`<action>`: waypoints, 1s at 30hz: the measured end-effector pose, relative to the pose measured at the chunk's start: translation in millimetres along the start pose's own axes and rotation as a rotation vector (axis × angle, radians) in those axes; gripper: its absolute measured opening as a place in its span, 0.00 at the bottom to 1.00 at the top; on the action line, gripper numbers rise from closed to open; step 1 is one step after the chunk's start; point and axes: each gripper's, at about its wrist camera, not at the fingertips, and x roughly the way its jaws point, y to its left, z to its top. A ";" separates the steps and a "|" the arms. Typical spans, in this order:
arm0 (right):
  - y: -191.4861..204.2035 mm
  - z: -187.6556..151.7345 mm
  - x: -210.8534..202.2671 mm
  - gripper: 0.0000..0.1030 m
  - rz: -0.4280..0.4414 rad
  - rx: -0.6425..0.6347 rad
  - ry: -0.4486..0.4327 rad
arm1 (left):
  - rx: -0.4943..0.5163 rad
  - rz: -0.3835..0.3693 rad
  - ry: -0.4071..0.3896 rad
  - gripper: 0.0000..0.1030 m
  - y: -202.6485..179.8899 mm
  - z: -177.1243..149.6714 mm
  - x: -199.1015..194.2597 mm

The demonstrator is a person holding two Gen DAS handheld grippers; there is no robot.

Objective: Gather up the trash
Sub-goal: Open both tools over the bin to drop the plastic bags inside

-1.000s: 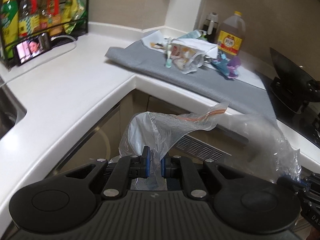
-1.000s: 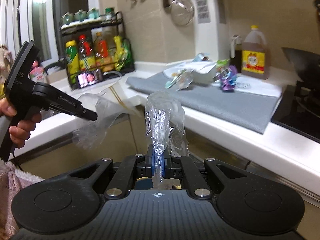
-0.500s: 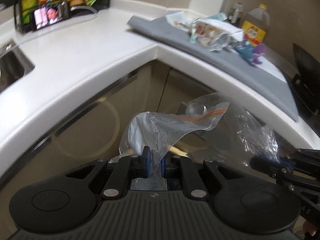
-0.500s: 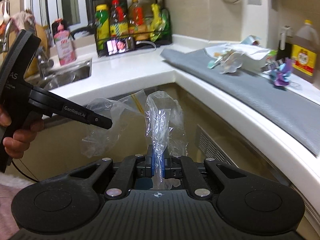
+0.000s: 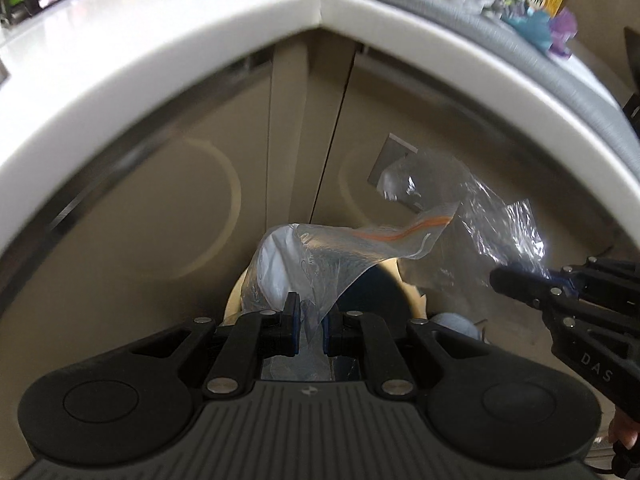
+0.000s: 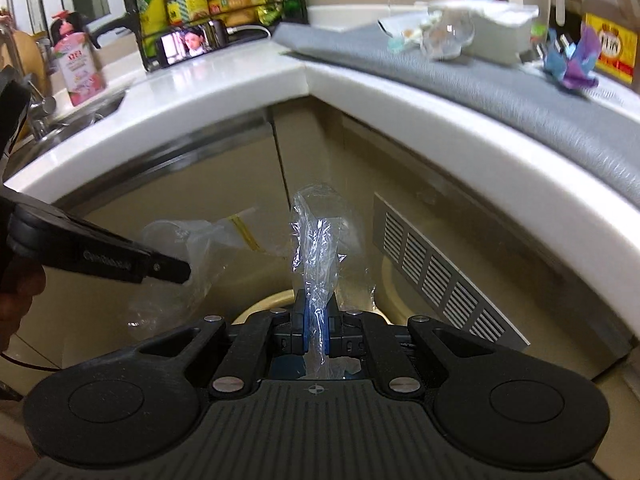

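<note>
Both tongs nearly closed on one clear plastic bag (image 5: 400, 248) with an orange zip strip: left tongs (image 5: 308, 320) pinching a fold of film between the blue pads, right tongs (image 6: 316, 326) pinching a twisted strand of the same film at the other side. Bag stretched in the air between them, below the rim of the white counter (image 6: 240, 92), in front of the beige cabinet doors (image 5: 180, 220). Directly beneath, at the near edge of both views, a round cream-rimmed bin (image 6: 260, 304) with a dark mouth, mostly hidden behind the tongs.

Rest of the trash well apart, up on the grey mat (image 6: 500, 92) at the far right: crumpled clear wrapper (image 6: 444, 40), purple and blue wrapper (image 6: 572, 64), beside an oil jug (image 6: 612, 32).

Probable risks from here:
- Thin slick film, small bite on each side; could slide out of one pair of pads under pull, leaving the bag dangling one-sided.
- Uneven letting go: film clinging to a pad instead of falling.
- Light bag, likely to drift or drape over the bin rim rather than drop inside.
- Bin mouth largely out of sight, so aim over it hard to judge.
</note>
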 end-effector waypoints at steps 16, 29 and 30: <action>-12.2 -11.3 85.2 0.07 -0.022 0.024 0.147 | 0.026 0.074 0.176 0.11 -1.5 3.3 93.4; -14.1 -15.2 129.8 0.07 -0.019 0.025 0.249 | 0.050 0.108 0.254 0.11 -6.9 2.6 122.0; -13.4 -15.8 132.4 0.07 -0.018 0.024 0.257 | 0.049 0.108 0.258 0.11 -6.8 3.6 123.5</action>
